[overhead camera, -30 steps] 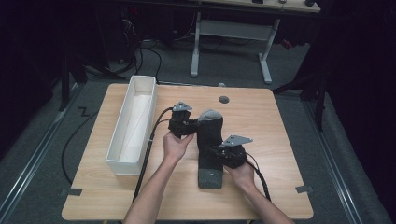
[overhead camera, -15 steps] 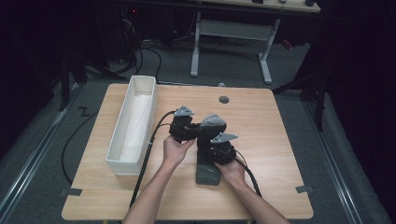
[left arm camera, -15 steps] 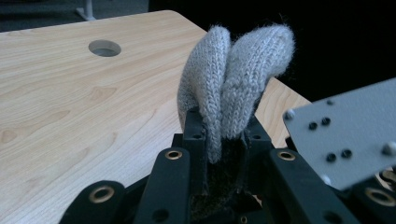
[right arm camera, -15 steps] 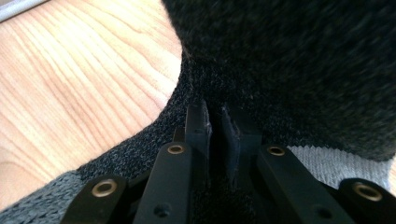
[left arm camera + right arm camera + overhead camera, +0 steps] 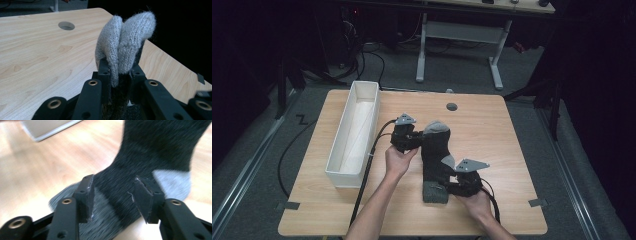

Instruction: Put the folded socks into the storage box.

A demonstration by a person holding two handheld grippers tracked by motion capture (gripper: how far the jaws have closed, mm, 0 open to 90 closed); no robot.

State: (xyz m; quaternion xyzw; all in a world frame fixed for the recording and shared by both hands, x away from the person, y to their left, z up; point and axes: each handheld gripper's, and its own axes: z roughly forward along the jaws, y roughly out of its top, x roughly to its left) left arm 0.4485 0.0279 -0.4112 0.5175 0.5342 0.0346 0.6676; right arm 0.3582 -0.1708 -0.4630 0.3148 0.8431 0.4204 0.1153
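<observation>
My left gripper (image 5: pixel 119 75) clamped on sock (image 5: pixel 435 155) toe, my right gripper (image 5: pixel 113 195) jaws just opening, apart over the sock, box (image 5: pixel 343 165) left, table (image 5: pixel 492 125).

Left tool (image 5: pixel 406 135) stays clamped tight; right tool (image 5: pixel 462 180) has just been opening.

Both claws black: left claw (image 5: pixel 412 141), right claw (image 5: pixel 451 186); brass-ringed screw holes, grey three-cornered top plates, trailing black cables; forearms bare.
</observation>
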